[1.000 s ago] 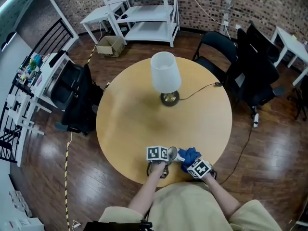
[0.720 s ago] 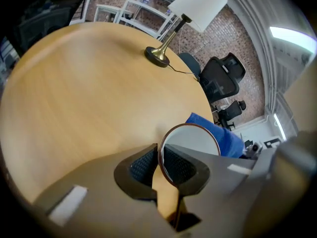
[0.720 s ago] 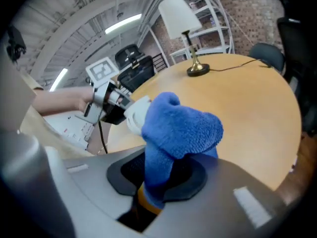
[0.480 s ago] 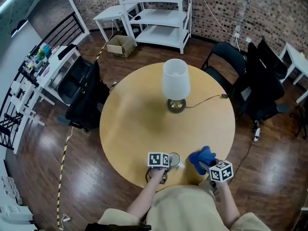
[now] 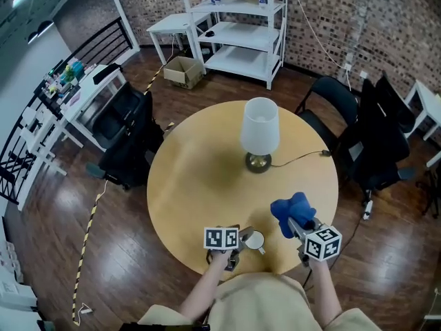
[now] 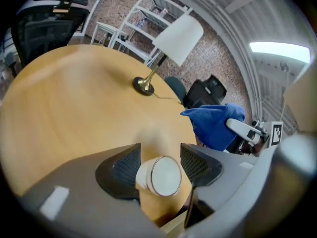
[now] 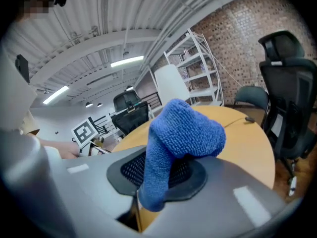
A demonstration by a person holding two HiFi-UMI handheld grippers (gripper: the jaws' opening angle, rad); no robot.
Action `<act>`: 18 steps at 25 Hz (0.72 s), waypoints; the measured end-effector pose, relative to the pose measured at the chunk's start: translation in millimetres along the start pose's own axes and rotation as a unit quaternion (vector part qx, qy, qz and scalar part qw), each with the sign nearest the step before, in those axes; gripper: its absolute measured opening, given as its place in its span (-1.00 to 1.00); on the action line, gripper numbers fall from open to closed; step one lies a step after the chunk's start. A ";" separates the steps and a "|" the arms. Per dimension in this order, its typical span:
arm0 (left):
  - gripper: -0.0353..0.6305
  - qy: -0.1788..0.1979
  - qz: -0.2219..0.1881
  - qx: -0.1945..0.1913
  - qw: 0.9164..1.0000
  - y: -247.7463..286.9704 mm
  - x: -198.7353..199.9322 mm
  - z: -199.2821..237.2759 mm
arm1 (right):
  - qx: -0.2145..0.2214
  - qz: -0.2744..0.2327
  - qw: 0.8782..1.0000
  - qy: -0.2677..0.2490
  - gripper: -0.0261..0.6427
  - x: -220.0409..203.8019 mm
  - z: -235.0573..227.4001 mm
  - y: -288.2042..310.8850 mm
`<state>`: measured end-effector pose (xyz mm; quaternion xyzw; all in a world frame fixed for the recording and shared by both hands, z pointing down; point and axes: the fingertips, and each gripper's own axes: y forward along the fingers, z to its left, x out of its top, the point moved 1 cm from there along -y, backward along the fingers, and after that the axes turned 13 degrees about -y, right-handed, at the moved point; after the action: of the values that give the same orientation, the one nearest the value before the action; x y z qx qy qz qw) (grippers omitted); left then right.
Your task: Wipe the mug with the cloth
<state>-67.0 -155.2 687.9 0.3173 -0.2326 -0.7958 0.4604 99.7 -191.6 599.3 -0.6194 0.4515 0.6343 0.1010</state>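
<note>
My left gripper (image 6: 160,148) had just opened, with the mug (image 6: 159,175) loose between its jaws. My right gripper (image 7: 163,171) clenched the cloth (image 7: 181,133). I judged wiping done; next, withdraw without tipping the mug.

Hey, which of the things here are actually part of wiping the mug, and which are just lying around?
For the job: white mug, between the jaws of the left claw, which have just been opening; blue cloth, clamped in the right claw; round wooden table.
Just lying about: table lamp; black office chairs; white shelving; cardboard box.
</note>
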 end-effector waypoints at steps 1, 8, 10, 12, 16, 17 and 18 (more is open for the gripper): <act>-0.13 0.000 -0.024 -0.014 1.000 -11.3 15.4 -7.6 | -0.004 -0.020 1.000 -0.012 -0.69 18.8 0.6 2.7; 0.05 0.181 -0.287 -0.029 0.940 -131.3 148.4 -91.8 | -0.034 -0.128 0.978 -0.163 -0.69 147.0 29.9 12.3; 0.05 0.249 -0.349 -0.006 0.903 -163.5 171.6 -115.5 | -0.035 -0.154 0.971 -0.181 -0.70 174.6 39.0 11.0; 0.09 0.294 -0.397 0.021 0.869 -188.9 185.3 -132.8 | -0.046 -0.172 0.964 -0.197 -0.70 196.2 45.4 8.2; 0.14 0.314 -0.437 0.041 0.842 -212.0 191.8 -145.8 | -0.085 -0.188 0.952 -0.225 -0.70 220.8 53.0 2.3; 0.14 0.312 -0.438 0.039 0.842 -212.7 191.8 -146.4 | -0.088 -0.190 0.951 -0.227 -0.70 223.9 54.6 1.9; 0.14 0.309 -0.438 0.038 0.843 -212.8 191.1 -146.0 | -0.088 -0.191 0.951 -0.225 -0.70 225.3 56.5 2.0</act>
<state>-158.2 -235.3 390.6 0.6332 0.0551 -0.7656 0.0991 11.3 -250.5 392.7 -0.5416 0.2330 0.7631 0.2646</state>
